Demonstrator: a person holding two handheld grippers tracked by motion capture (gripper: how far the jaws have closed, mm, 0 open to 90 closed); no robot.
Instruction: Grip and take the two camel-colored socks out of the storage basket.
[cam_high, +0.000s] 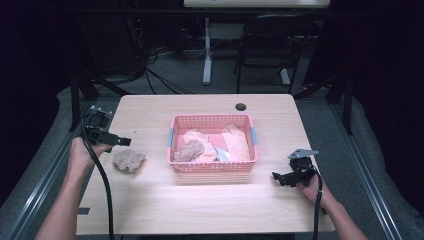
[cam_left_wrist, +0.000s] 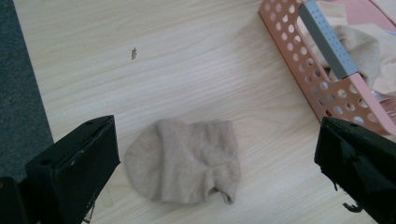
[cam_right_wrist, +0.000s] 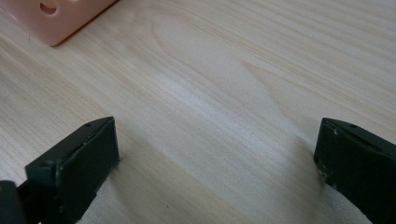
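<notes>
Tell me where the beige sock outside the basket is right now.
In the high view the beige sock lies on the table at the left, just left of the pink basket and below the open left gripper, apart from both.

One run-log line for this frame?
left tool: open, above beige sock | sock: on table, outside pink basket | right tool: open, empty

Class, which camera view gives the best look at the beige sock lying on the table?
The left gripper view: the beige sock lies close below the camera, whole, between the open jaws, its folds plain. The high view shows the sock small, left of the pink basket. The right gripper view looks at bare table and a basket corner.
</notes>
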